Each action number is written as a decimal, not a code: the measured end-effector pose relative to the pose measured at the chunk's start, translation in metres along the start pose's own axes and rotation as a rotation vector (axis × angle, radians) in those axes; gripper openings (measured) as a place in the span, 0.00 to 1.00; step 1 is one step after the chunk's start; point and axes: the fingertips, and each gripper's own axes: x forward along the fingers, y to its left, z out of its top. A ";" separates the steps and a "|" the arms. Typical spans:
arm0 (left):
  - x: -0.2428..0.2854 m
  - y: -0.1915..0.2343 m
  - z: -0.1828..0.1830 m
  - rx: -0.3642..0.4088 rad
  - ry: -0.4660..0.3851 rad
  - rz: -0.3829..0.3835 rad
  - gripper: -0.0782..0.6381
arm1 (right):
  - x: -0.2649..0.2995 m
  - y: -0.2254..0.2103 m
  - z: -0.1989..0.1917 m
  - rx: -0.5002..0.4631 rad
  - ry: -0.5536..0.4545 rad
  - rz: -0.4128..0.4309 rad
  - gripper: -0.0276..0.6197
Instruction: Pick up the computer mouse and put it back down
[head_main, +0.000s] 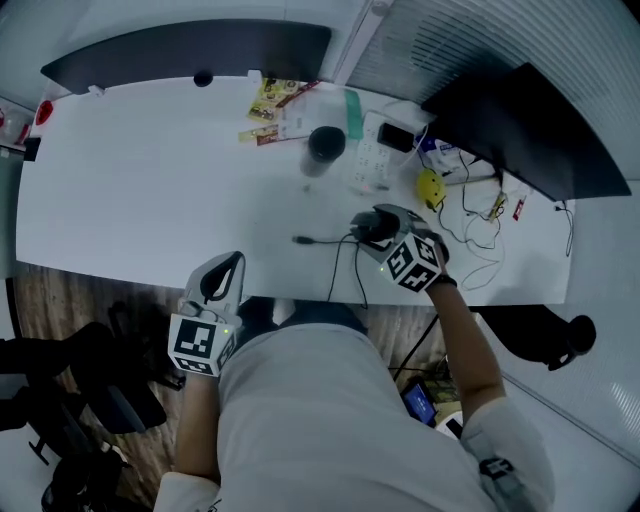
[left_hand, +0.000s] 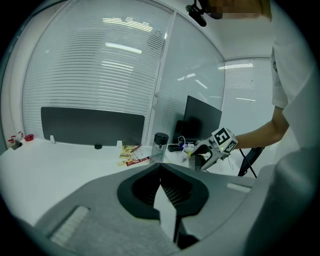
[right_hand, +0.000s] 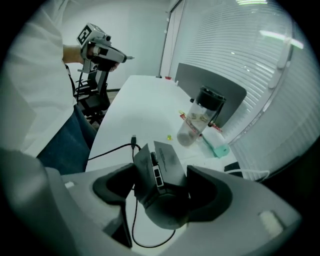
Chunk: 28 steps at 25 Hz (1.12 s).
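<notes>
White tabletop (head_main: 150, 190) fills most of the scene, with a dark monitor (head_main: 520, 120) at its far right corner. From where I stand, the person leans over the near edge with a gripper in each hand. The left gripper (head_main: 232, 262) hangs at the near edge of the table, its jaws pressed together with nothing between them. The right gripper (head_main: 378, 225) points steeply down over the table's right side, its jaws spread wide and clamped on the computer mouse (right_hand: 165, 170) — dark, angular, held between the pads and apparently off the surface. A clear bottle (head_main: 323, 148) with a dark lid stands farther back. The mouse's thin black cable (head_main: 335, 245) trails across the table to a loose plug.
</notes>
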 end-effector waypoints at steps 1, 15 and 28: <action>0.002 0.000 0.002 0.006 -0.002 -0.012 0.12 | -0.006 -0.001 0.005 0.012 -0.014 -0.020 0.55; 0.023 -0.001 0.047 0.104 -0.064 -0.177 0.12 | -0.109 -0.024 0.066 0.239 -0.275 -0.347 0.55; 0.031 -0.014 0.089 0.154 -0.157 -0.278 0.12 | -0.190 -0.014 0.098 0.390 -0.511 -0.498 0.55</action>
